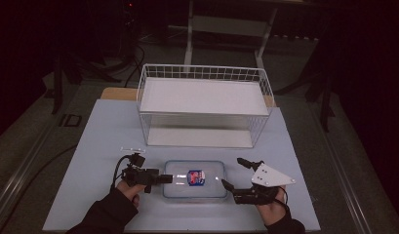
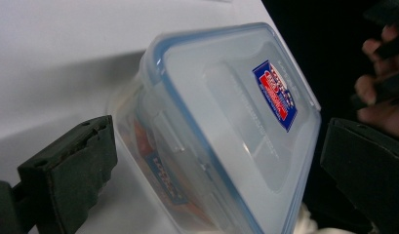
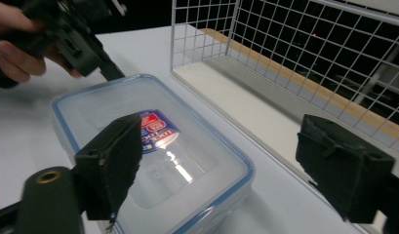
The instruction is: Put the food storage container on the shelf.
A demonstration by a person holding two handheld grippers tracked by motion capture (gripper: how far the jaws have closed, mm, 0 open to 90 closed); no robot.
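While the lidded plastic container (image 1: 194, 179) lies flat on the worktop (image 1: 99, 131) before the wire basket (image 1: 204, 105), the likely step is a two-sided grip. At its left end, the left claw (image 1: 169, 178) is spread wide astride it, forearm low and level. The right claw (image 1: 232, 173) gapes empty just beside the right end; both should close squarely together.

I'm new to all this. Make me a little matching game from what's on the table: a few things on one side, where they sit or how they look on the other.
Things:
1. box
2. rack
3. left tool
4. right tool

Descriptions:
A. white wire, at the table's far side
B. open, right of the box
C. clear, blue-rimmed lid
D. at the box's left end

Pairs: 1-C, 2-A, 3-D, 4-B
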